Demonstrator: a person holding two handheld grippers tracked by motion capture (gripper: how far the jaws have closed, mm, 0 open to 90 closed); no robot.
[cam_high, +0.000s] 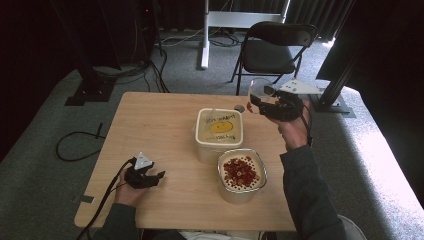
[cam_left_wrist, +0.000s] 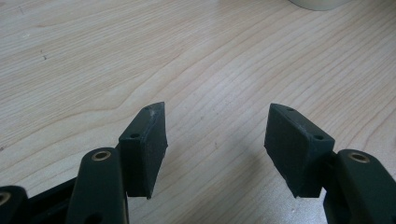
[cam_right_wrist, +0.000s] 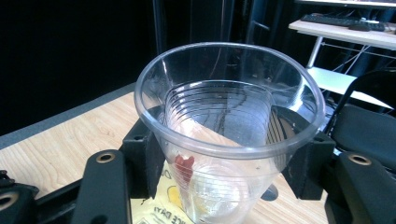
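The table (cam_high: 165, 130) is pale wood with fine wavy grain, plain in the left gripper view. At mid-frame of the high view a cream tub (cam_high: 219, 131) carries a yellow blob and dark lettering on its lid. Below it a second tub (cam_high: 242, 173) is cream, heaped with small red pieces. At upper right the right gripper (cam_high: 260, 102), black with a grey plate, holds a clear cup (cam_right_wrist: 227, 135) ringed with fine ridges, one red piece inside. The left gripper (cam_high: 159, 176) at lower left is black too. The chair (cam_high: 275, 47) is black, the carpet grey.
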